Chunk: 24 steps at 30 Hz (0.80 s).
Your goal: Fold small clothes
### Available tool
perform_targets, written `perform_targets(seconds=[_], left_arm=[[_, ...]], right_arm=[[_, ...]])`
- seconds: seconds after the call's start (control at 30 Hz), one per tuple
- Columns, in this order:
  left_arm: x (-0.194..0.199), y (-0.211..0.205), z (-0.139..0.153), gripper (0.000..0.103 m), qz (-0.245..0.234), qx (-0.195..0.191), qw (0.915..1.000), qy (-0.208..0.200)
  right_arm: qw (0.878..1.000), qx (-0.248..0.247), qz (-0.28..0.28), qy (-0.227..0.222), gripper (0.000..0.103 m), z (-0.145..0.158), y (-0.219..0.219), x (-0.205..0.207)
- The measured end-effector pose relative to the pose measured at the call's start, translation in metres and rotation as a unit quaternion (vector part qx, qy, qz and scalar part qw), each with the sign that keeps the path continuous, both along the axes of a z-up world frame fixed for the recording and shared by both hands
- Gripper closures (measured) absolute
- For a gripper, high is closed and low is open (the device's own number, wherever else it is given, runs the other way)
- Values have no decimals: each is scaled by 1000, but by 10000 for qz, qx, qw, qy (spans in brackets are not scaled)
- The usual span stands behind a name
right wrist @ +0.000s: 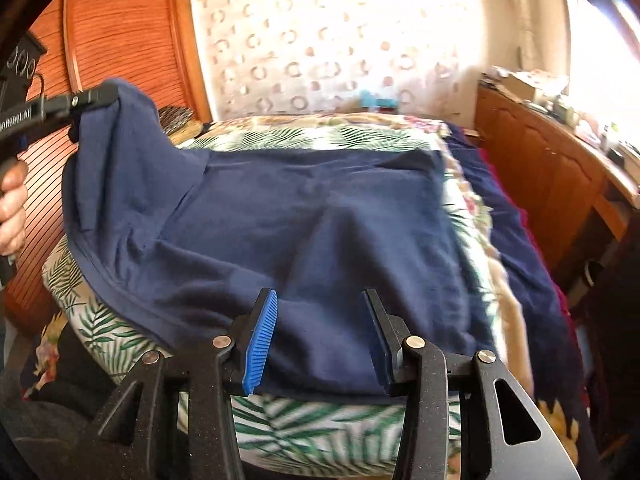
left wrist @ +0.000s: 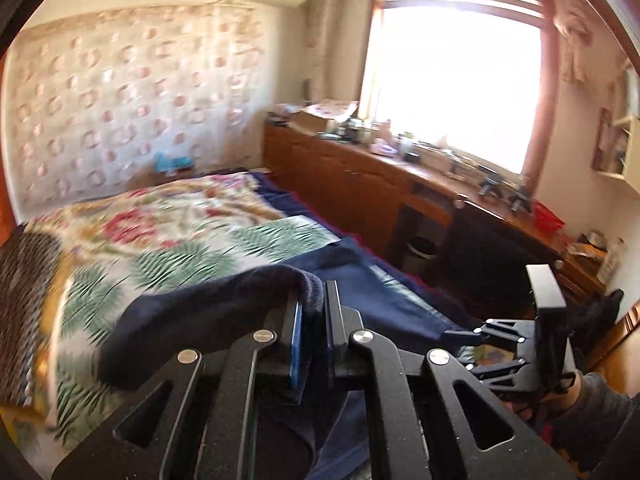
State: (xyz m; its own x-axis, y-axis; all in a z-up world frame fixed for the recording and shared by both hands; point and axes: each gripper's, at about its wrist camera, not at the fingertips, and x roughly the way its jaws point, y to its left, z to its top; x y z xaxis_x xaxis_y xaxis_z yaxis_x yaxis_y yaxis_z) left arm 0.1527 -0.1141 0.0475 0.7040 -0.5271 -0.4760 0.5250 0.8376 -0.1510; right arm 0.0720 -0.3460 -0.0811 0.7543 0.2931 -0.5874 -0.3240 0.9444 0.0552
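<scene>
A navy blue garment lies spread over the palm-leaf bedspread. My left gripper is shut on the garment's left corner and holds it up off the bed, so the cloth hangs in a fold. In the left wrist view that pinched navy edge bunches between the left gripper's jaws. My right gripper stands open at the garment's near hem, with cloth lying between its fingers but not pressed. The right gripper also shows low on the right, held by a hand.
A dark blue blanket runs along the bed's right side. A long wooden cabinet cluttered with small items stands under the bright window. A wooden wardrobe rises at the left. A brown patterned cushion lies on the bed's left.
</scene>
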Motion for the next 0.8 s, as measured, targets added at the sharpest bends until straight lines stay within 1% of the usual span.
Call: perform_targets(seconds=[0.1,0.2,0.3,0.4,0.47,0.57,0.63,0.7,0.73,0.77,0.8], left_arm=[[4,-28,8,93,-293,41,9996,27],[8,-58,14,93,-572,215,9981,16],[9,-80,21,93,-824,242,9963,42],[3,-98,24,93,-1045,253,9942,20],[3,-109,18,93,-1166,366,9924,108],[8,-118,3,93,-1184,506,9912,296],[9,-118,-8,93,-1268,503,9896,453],[9,-118,-16,89,-1323,574,9879,571],[6,-116,-20,84,-1339,599,9874,603],[6,-113,-22,75,-1331,605,9873,618],[3,-109,-24,69,-1321,589,9876,617]], right_arm=[[9998,111,-152,-59,58,0,-8,-11],[9993,204,-305,-87,58,1,-20,-17],[9982,254,-514,-163,58,4,-30,-27],[9973,329,-610,-256,58,8,-29,-33],[9970,367,-628,-278,58,9,-33,-36],[9968,349,-666,-266,58,6,-35,-39],[9969,322,-671,-241,58,5,-35,-42],[9971,280,-673,-227,58,6,-35,-45],[9971,270,-673,-221,58,6,-34,-46],[9971,265,-677,-214,58,6,-34,-47],[9971,260,-684,-213,58,6,-34,-48]])
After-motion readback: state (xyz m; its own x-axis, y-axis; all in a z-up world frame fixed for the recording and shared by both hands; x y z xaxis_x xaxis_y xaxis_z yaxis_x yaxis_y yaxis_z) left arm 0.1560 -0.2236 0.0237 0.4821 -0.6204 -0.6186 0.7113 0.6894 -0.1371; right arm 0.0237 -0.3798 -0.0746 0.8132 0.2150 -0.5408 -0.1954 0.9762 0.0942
